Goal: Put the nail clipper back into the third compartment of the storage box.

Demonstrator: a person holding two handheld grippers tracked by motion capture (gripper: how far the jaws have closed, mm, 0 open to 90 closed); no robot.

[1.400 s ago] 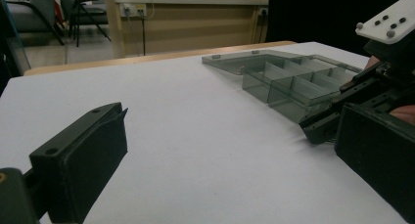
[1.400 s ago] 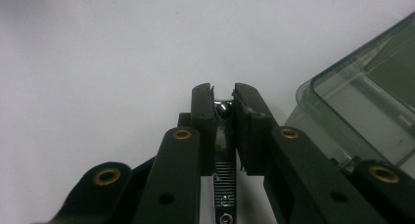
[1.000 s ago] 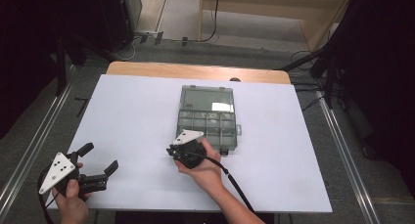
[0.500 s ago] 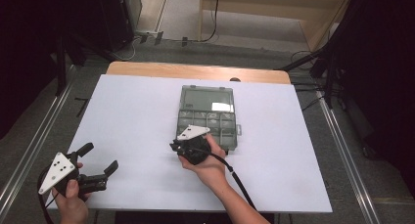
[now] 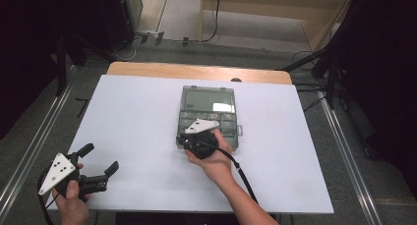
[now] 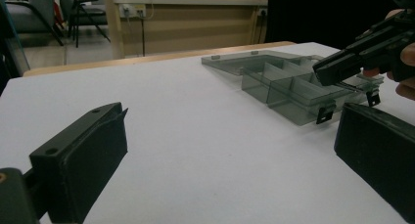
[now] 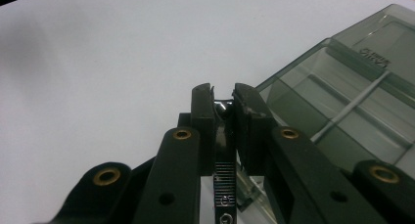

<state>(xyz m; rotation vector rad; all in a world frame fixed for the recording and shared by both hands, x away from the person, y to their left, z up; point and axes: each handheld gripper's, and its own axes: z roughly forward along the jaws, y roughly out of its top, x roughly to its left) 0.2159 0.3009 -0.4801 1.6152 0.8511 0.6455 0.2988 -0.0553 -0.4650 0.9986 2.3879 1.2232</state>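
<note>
You worked at one table (image 5: 147,112) covered with a white sheet, with a bare wooden strip along its far edge. One smoke-grey transparent compartment box (image 5: 209,99) lay flat on the sheet, slightly right of centre and toward the far half. Its lid was closed. In the left gripper view the box (image 6: 288,84) showed internal dividers and two small black latches on its near edge.

You held two grippers, one in each hand.

Your left gripper (image 5: 101,161) sat at the near left corner of the table, well apart from the box. Its jaws stood wide apart with nothing between them; the left gripper view showed bare white sheet in the gap. A grey three-cornered plate was on top of it.

Your right gripper (image 5: 184,141) was at the near left corner of the box, with your right hand (image 5: 214,158) behind it and one cable trailing back along your forearm. In the right gripper view the right gripper (image 7: 222,99) had its jaws drawn nearly together, clamped on one thin bright metal tool (image 7: 224,185) running up between them. The tool's tip lay just beside the box (image 7: 342,87) edge; whether it touched the box could not be determined.
</note>
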